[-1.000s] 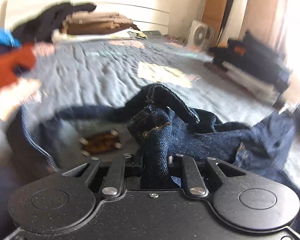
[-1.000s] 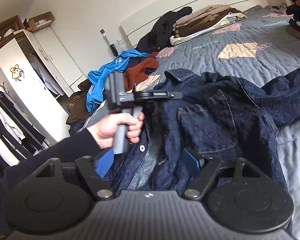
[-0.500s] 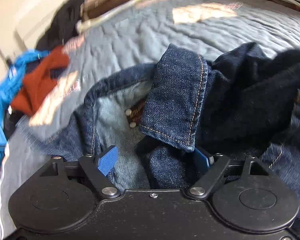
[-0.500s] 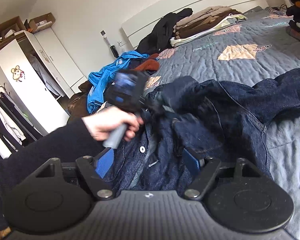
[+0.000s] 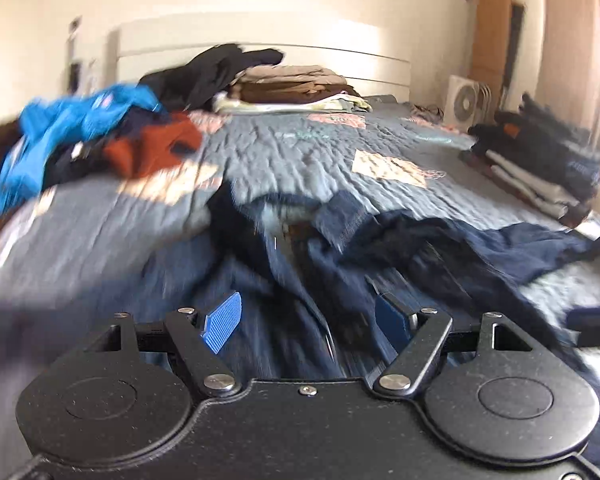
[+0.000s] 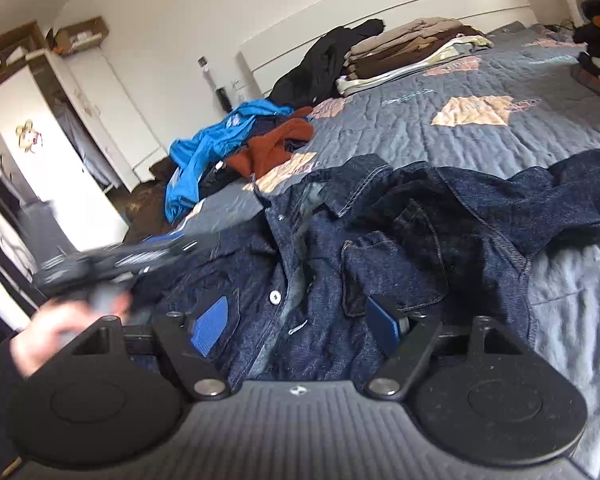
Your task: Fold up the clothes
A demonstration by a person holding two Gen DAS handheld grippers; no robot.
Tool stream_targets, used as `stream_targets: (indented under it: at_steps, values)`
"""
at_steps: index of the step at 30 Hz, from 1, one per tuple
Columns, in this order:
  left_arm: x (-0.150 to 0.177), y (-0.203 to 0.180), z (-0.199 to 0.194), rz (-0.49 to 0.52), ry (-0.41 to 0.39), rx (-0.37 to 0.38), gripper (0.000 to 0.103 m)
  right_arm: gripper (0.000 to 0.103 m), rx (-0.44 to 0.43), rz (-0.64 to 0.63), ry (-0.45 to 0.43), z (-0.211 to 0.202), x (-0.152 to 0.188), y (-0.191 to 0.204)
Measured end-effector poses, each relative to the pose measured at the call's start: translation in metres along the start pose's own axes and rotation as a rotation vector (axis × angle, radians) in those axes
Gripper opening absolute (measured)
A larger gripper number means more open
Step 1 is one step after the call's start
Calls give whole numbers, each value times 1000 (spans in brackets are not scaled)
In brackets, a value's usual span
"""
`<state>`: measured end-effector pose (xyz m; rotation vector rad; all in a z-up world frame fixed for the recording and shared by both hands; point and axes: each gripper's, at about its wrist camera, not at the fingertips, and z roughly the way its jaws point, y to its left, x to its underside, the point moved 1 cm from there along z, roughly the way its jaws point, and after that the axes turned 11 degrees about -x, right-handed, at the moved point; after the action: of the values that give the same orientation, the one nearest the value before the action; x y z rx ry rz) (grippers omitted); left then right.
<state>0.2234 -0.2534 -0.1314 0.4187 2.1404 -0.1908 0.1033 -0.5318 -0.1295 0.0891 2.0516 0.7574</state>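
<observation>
Denim jacket (image 6: 380, 248) is the item in hand, lying rumpled on the grey quilted bed (image 6: 480, 148), front up, placket and a white button showing, collar crumpled toward the headboard (image 6: 380, 16), one sleeve trailing off to the right of the jacket.

Left gripper (image 5: 306, 320): jaws have just been opening, and they now stand spread with the blue pads clear of the cloth. Denim sits below and between them, but nothing is pinched; released. Its view is motion-blurred. From the right wrist view it is a blurred shape at the jacket's left edge, held in the person's left hand (image 6: 52, 332).

Right gripper (image 6: 300, 324): jaws wide, hovering over the jacket's lower front just beside the chest pocket. No clear pinch on fabric, so I read it as released too.

Progress, judged from how things lie:
- Done: two folded stacks, a tan and brown stack (image 6: 408, 46) by the headboard, and a dark stack (image 5: 540, 168) far right of the jacket.
- Not done: the jacket shows no fold, and isn't even flat yet. Needs spreading and sleeves in before folding.
- Queue: loose heap left of the jacket, with a blue garment (image 6: 216, 148), a rust one (image 6: 272, 148) and a black one (image 6: 324, 64) nearer the headboard.

Call it midway, jacket at the start.
</observation>
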Motion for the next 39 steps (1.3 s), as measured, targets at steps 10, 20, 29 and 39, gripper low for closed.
stream_targets:
  at_steps: [10, 20, 29, 39]
  values:
    - [101, -8, -96, -34, 124, 66, 73, 76, 4, -82, 42, 15, 6, 33]
    - [99, 45, -187, -131, -57, -163, 78, 76, -94, -200, 19, 3, 7, 102]
    - [75, 87, -137, -186, -84, -359, 80, 76, -41, -336, 100, 35, 39, 154]
    - [75, 108, -78, -232, -34, -257, 80, 76, 46, -282, 95, 74, 49, 148]
